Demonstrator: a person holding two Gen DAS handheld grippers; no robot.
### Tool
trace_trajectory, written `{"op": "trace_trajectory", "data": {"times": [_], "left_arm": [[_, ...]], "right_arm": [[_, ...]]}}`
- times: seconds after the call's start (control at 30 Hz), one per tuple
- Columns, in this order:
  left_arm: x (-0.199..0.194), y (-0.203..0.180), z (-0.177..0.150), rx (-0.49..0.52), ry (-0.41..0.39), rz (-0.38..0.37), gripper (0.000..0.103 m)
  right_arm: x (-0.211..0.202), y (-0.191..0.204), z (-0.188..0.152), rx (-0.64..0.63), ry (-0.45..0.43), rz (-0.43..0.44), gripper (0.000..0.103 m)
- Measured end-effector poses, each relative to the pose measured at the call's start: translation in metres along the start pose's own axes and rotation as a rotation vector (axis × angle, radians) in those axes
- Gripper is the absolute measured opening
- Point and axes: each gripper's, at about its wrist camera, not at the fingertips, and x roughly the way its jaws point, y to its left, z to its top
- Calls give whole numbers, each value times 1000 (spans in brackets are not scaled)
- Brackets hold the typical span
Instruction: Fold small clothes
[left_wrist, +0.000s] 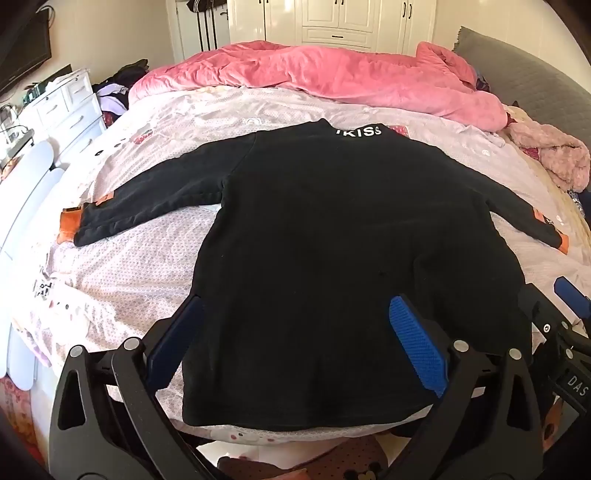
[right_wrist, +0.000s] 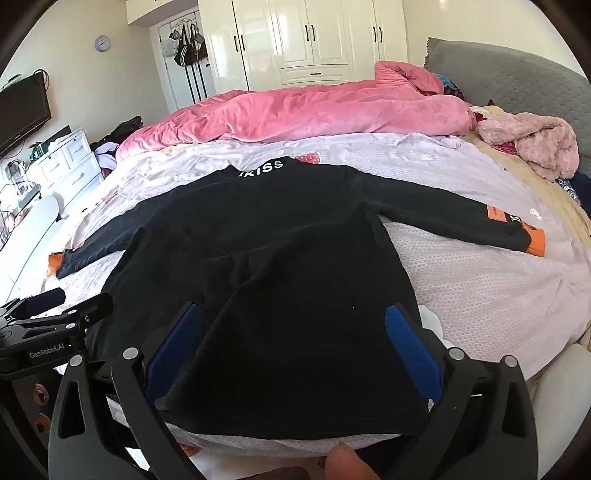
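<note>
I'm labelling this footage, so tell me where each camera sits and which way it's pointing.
Left wrist: rides the left tool, open above the hem, looking up the black sweater toward the wardrobe; the right tool shows at the edge.
Right wrist: rides the right tool, open, same heading; a fingertip and the left tool show.
Shared: sweater, pink duvet, wardrobe.

The collar lettering (left_wrist: 357, 131) reads "KISS", its first character unclear.
</note>
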Motion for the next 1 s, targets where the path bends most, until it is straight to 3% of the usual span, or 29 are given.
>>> {"op": "trace_trajectory", "data": {"times": [1.0], "left_arm": [[-1, 3, 1, 1, -7, 5, 94]], "right_arm": [[3, -3, -2, 3, 5, -7, 99]]}}
